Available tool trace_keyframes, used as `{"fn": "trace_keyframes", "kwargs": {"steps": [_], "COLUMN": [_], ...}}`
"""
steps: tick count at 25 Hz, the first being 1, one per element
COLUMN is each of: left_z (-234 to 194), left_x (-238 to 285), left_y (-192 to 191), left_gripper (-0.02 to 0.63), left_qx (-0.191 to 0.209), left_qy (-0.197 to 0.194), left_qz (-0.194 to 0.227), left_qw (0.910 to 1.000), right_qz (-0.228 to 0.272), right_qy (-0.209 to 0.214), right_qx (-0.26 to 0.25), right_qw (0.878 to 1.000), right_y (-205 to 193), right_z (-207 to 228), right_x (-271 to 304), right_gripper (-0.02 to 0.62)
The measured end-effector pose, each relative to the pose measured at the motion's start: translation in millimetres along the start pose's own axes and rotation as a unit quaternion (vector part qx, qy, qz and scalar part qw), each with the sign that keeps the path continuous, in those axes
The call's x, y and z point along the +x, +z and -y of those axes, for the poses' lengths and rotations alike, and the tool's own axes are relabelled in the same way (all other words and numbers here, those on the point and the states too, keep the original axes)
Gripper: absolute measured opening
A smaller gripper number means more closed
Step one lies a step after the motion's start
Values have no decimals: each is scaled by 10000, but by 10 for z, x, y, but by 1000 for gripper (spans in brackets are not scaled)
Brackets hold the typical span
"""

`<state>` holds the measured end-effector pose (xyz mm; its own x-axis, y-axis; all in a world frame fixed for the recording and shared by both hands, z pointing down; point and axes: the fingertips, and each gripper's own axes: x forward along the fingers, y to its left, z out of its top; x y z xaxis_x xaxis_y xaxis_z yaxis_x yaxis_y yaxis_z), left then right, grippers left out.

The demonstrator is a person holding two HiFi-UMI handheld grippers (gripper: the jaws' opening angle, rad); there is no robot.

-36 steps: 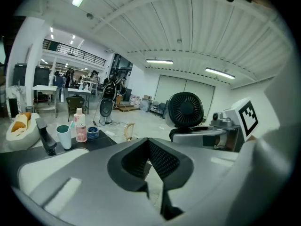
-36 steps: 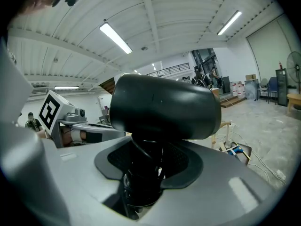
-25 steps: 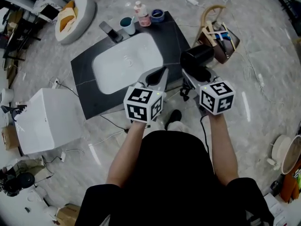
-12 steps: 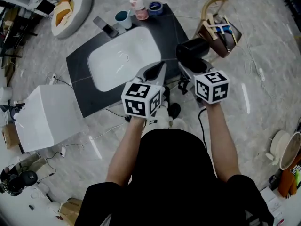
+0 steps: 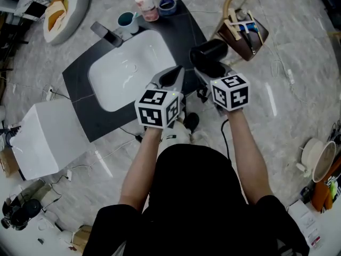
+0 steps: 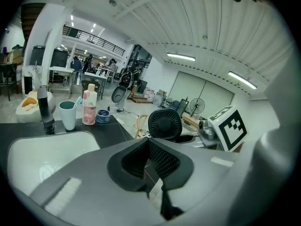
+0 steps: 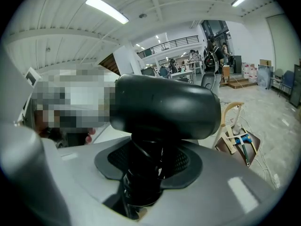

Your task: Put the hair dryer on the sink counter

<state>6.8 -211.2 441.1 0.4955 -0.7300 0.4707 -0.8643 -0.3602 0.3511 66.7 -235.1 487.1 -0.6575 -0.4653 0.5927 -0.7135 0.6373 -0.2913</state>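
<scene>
Grips the black hair dryer [image 5: 209, 55] by its handle in the right tool [image 5: 212, 74], jaws clamped on it, barrel uppermost. Carries it in the air, at the right front corner of the dark stone table [image 5: 186, 28] around the white basin [image 5: 130, 71]; not yet set down. Keeps the left tool [image 5: 171, 80] just beside it, jaws drawn together on nothing. Looks like mid-task: pickup done, placing left to do. Shows bare dark surface right of the basin, a likely landing spot. Leaves the teal cup [image 5: 127, 20], pink bottle [image 5: 144, 5] and blue tin [image 5: 166, 4] at the back edge, well apart from the dryer.
</scene>
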Motion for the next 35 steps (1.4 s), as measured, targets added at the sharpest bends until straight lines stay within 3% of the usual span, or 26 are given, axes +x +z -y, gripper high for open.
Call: {"fn": "trace_keyframes", "kwargs": {"steps": [15, 35], "left_z": [-637, -930], "left_x": [476, 765], "left_y": [-8, -285], "left_gripper": [-2, -2], "left_qx": [-87, -293], "left_qy": [-232, -297], "left_qz": [-333, -764], "left_qw": [9991, 9962], "right_qz": [-747, -1333], "right_qy": [-345, -723], "right_qx": [59, 242], "right_qw": [9966, 9881], "right_y": [-81, -252], "right_z": [301, 592], "right_x": [770, 1302], "right_gripper": [173, 176]}}
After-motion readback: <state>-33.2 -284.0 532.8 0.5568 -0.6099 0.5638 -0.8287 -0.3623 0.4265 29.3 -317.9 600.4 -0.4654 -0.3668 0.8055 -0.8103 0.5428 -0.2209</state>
